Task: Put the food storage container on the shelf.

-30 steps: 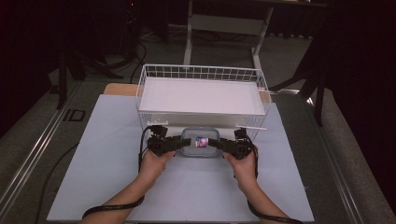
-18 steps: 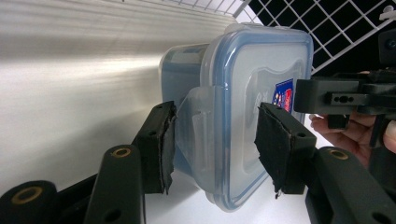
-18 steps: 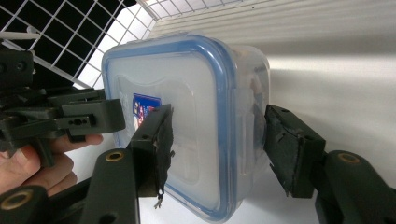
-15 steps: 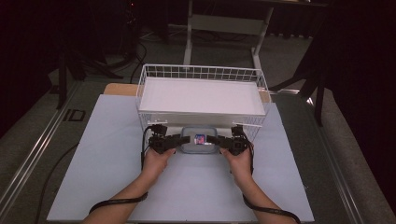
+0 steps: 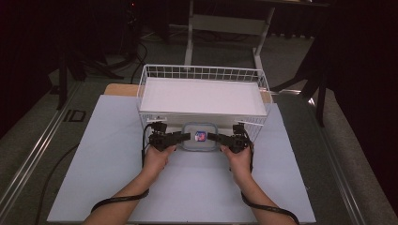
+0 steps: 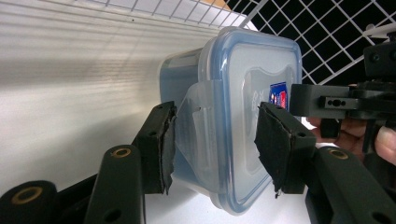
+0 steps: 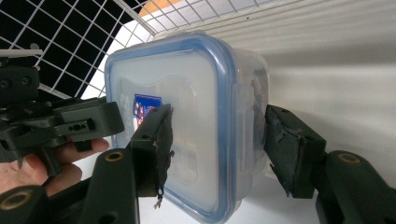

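We see our left gripper (image 6: 212,140) clamped over the container's (image 6: 243,88) side latch, apparently touching, the wire basket (image 6: 327,42) behind the container.

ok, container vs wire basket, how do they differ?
The basket is white wire, open-topped; the container is translucent plastic under a blue-rimmed lid. The basket is far larger than the container. The basket stands free on the table; the container is held between the left gripper and right gripper. Both are rectangular.
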Tool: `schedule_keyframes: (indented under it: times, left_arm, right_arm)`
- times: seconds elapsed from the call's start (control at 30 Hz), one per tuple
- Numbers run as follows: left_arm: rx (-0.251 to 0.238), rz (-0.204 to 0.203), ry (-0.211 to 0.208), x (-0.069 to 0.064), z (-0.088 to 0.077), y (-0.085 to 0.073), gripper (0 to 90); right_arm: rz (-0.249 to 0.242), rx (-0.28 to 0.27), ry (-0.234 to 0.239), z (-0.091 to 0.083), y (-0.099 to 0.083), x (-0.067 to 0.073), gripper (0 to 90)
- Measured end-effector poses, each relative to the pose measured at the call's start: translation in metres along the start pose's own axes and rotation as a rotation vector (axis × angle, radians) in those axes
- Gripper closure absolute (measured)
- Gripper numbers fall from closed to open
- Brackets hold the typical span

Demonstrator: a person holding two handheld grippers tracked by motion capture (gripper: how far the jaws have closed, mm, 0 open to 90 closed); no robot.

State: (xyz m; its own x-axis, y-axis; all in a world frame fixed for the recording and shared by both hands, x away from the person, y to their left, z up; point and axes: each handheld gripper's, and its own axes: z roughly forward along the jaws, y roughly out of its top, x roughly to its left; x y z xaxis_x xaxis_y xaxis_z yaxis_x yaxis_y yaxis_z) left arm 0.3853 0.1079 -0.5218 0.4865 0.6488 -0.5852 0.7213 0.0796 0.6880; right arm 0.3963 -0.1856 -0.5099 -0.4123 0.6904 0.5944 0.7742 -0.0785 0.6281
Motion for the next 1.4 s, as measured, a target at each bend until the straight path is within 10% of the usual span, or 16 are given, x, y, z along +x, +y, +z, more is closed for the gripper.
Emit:
schedule_keyframes:
  times: [0.23, 0.3, 0.8, 1.27, 1.4]
  left_arm:
    - [-0.019, -0.026, -0.005, 0.001, 0.003, 0.000, 48.0]
    - [-0.007, 0.074, 0.023, 0.002, 0.005, 0.003, 45.3]
    - [-0.032, 0.094, 0.074, 0.003, 0.013, 0.004, 36.5]
    - [-0.014, 0.161, 0.092, -0.001, 0.015, 0.004, 31.0]
    - [-0.019, 0.209, 0.134, -0.009, 0.012, 0.003, 31.2]
  right_arm:
    - [0.025, -0.016, 0.007, 0.003, 0.001, -0.004, 43.2]
    - [0.010, -0.033, 0.003, 0.004, -0.001, -0.003, 41.2]
    - [0.002, -0.073, -0.046, 0.013, -0.002, -0.004, 35.5]
    - [-0.065, -0.050, -0.044, 0.011, 0.002, -0.004, 38.5]
    - [-0.181, -0.085, -0.094, 0.004, -0.001, 0.003, 40.8]
